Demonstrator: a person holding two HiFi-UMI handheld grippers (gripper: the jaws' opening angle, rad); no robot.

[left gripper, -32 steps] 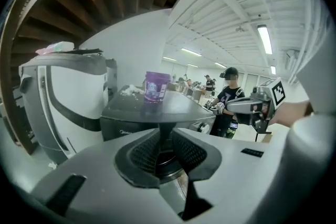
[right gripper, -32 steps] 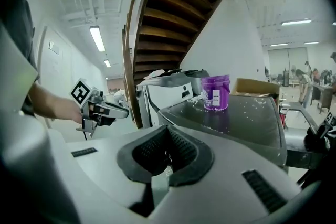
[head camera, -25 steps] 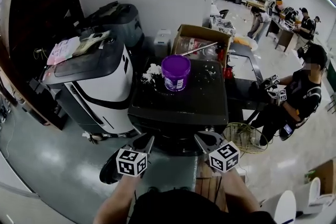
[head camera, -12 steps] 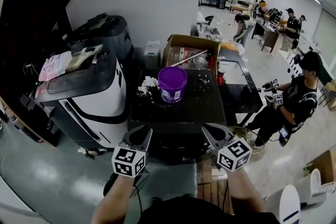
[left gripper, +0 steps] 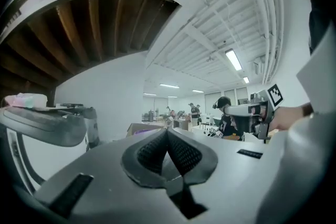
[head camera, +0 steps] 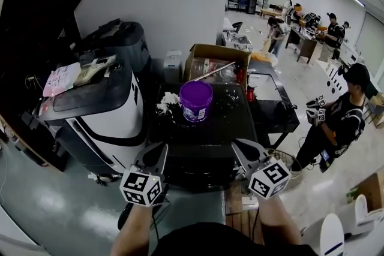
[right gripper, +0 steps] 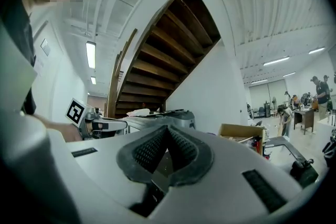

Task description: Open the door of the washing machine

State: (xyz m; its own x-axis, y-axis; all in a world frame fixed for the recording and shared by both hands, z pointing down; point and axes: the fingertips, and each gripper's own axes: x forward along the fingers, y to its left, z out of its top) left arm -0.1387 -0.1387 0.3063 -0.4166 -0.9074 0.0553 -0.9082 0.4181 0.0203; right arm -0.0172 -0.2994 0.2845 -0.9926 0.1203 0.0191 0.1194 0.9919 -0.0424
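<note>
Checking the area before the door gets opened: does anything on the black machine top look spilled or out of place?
Yes. A white clump lies loose on the black top, just left of the purple bucket, with white specks scattered on the bucket's right. It looks spilled; what it is I cannot tell.

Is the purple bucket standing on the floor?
No, the bucket stands on top of the black machine.
</note>
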